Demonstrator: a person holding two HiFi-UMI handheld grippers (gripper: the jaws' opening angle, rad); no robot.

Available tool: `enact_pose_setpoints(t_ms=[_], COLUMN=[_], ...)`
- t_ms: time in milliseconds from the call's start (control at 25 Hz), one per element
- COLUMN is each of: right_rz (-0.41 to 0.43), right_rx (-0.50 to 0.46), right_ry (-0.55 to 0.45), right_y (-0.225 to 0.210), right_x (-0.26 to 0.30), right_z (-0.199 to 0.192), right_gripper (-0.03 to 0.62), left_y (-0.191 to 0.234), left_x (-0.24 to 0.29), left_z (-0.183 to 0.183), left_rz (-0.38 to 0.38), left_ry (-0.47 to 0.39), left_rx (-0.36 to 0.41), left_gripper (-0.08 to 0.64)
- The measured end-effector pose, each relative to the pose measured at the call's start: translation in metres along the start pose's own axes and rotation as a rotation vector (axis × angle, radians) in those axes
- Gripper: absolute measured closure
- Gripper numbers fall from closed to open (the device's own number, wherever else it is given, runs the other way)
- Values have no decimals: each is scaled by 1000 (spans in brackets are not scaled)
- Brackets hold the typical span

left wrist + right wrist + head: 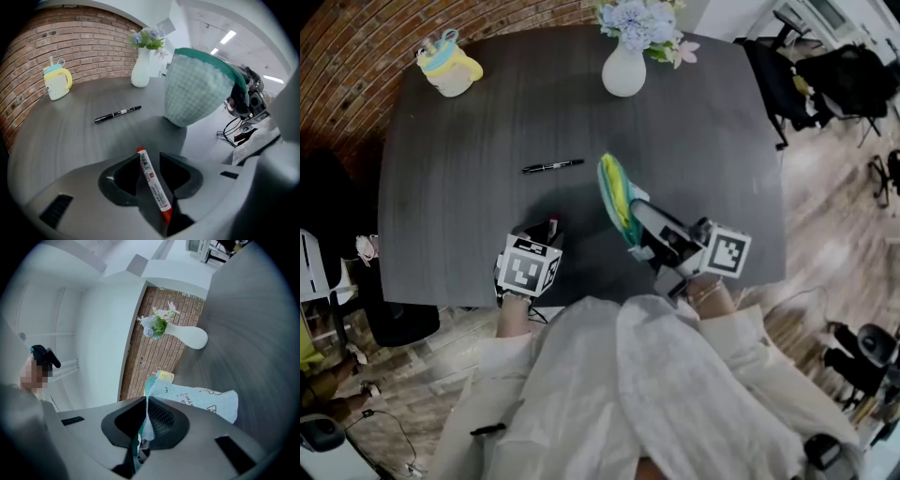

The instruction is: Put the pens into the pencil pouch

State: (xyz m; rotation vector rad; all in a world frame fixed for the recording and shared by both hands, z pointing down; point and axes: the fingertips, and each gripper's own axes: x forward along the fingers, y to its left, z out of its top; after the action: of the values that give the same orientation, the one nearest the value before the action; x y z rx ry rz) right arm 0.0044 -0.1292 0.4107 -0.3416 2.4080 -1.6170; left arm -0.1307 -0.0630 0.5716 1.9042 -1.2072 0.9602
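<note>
My left gripper is shut on a red pen, which lies slanted between its jaws; in the head view that gripper sits near the table's front edge. A black pen lies flat on the dark table, seen also as the black pen beyond the left jaws. My right gripper is shut on the rim of the light green pencil pouch and holds it off the table. The pouch hangs just right of the left gripper, with its zip edge uppermost.
A white vase of flowers stands at the table's far edge. A cream and yellow mug is at the far left corner. A brick wall runs behind the table. Office chairs and bags stand on the floor to the right.
</note>
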Motion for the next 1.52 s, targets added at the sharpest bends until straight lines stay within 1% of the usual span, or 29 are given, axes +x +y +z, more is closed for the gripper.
enact_pose_setpoints(t_ms=[80, 200, 440, 560, 720, 880, 1000, 1120, 1200, 1400, 1520], right_rz=[1, -1, 3, 4, 1, 3, -7, -9, -11, -8, -6], right_rx=[6, 3, 3, 4, 3, 6, 7, 9, 5, -7, -15], right_ry=[-5, -7, -13, -15, -9, -12, -6, -6, -5, 2, 5], right_y=[-2, -3, -6, -7, -6, -7, -9, -11, -12, -9, -7], right_x=[-2, -4, -8, -8, -7, -8, -10, -10, -10, -9, -7], right_z=[2, 5, 8, 7, 7, 8, 7, 7, 6, 6, 5], right_gripper=[575, 575, 575, 575, 575, 575, 575, 575, 575, 575, 575], left_y=[2, 9, 15, 15, 13, 8, 1, -5, -10, -30, -41], left_x=[3, 9, 15, 17, 18, 18, 8, -4, -16, -63, -86], left_z=[-2, -3, -2, 0, 4, 10, 23, 42, 60, 117, 141], left_rz=[16, 39, 62, 60, 53, 56, 38, 7, -26, -127, -188], left_ry=[29, 42, 77, 78, 75, 43, -25, -128, -228, -508, -615], left_rx=[5, 0, -19, -17, -34, -8, -13, -28, -40, -51, -35], left_gripper=[447, 448, 450, 454, 471, 492, 492, 492, 492, 492, 492])
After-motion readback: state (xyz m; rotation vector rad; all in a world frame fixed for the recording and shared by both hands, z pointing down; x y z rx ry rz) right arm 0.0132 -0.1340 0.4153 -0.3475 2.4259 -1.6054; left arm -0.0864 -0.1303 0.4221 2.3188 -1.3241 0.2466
